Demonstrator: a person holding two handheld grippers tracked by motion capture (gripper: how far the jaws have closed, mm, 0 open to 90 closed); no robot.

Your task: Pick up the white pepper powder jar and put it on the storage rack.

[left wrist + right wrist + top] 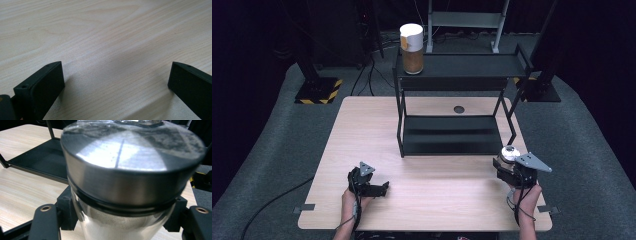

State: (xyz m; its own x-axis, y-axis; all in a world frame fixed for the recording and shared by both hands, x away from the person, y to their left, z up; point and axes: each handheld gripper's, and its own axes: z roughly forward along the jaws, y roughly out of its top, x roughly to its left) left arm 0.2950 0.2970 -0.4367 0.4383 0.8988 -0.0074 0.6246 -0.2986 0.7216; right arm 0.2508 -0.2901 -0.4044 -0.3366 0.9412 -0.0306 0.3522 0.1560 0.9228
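A glass jar with a shiny metal lid (130, 170) stands upright between the jaws of my right gripper (125, 217), which is shut on its body just under the lid. In the high view the jar (510, 153) and right gripper (508, 167) sit near the table's right edge, just off the front right corner of the black shelf rack (452, 135). My left gripper (379, 188) rests low over the front left of the table, open; its two black pads (47, 85) have only bare wood between them.
The two-tier black rack stands at the middle back of the wooden table (362, 130). A tall cylinder with a white top and brown body (412, 48) stands on the left end of the rack's top shelf. Dark floor and stands surround the table.
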